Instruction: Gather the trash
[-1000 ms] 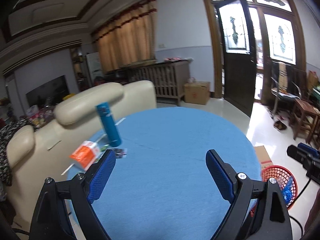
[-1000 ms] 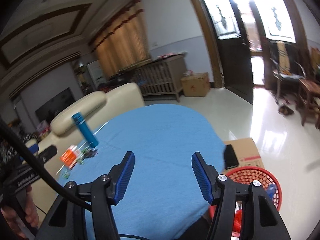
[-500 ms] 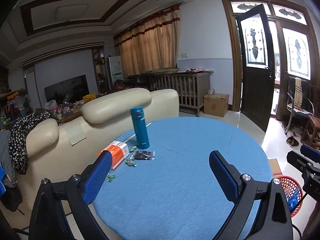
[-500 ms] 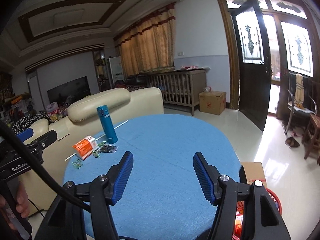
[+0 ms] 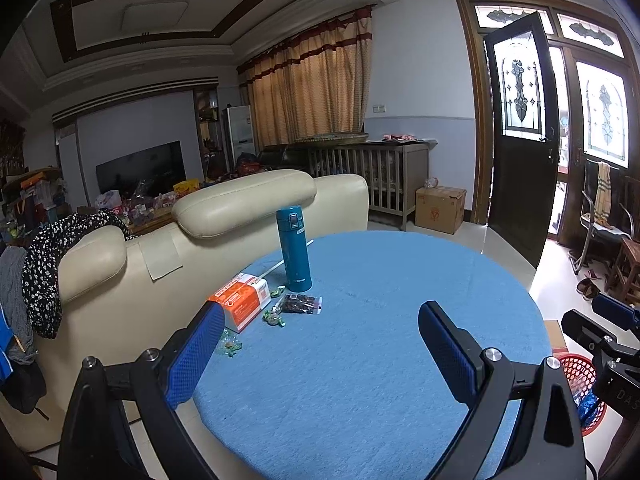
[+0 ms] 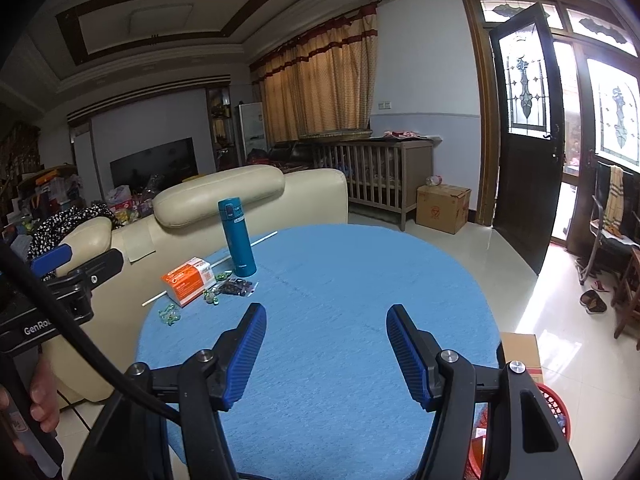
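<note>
Both the left gripper (image 5: 318,330) and right gripper (image 6: 324,334) hold their jaws apart and empty. Ahead-left of them, the candy wrappers (image 5: 275,317) look featherlight, crinkly and slippery: pinch each across its bunched middle, close against the tabletop (image 5: 360,360).

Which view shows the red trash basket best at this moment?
Neither shows it whole; the left wrist view is clearer: the red basket sits on the floor beside the table, partly behind gripper parts. The right wrist view catches only a sliver behind its own finger mount.

A cream leather sofa (image 5: 248,216) backs the blue-clothed round table (image 5: 380,320); daylight enters through an open glazed door (image 5: 520,132).
</note>
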The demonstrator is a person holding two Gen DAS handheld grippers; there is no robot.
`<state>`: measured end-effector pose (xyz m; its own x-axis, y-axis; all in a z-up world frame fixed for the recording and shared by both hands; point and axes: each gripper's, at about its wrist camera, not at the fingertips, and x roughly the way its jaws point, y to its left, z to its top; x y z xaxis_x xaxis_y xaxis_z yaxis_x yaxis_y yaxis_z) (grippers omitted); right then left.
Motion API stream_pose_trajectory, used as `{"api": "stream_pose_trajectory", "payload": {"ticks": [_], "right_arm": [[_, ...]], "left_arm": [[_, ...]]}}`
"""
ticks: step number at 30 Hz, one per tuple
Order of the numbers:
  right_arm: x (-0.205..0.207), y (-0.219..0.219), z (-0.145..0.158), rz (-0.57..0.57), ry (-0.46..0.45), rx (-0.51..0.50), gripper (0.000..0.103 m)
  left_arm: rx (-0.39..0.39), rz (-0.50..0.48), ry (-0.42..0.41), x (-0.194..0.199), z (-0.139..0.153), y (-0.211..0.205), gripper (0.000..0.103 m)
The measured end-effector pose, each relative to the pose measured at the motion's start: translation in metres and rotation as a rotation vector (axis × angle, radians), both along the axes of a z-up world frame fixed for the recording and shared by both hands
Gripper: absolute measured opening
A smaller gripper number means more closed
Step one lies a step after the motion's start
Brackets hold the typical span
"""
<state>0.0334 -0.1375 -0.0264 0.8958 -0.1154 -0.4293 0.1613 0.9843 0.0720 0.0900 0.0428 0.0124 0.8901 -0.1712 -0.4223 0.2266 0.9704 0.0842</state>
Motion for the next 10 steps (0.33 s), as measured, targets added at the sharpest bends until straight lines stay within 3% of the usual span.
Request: {"api": "stream_pose_trajectory", "payload": {"ticks": [10], "right_arm": [[0.023,-0.005,-0.022,0.014,0.071,0.033,0.066]], "left_arm": [[-0.016,-0.049,0.082,0.025,-0.024,-0.012,0.098]]}}
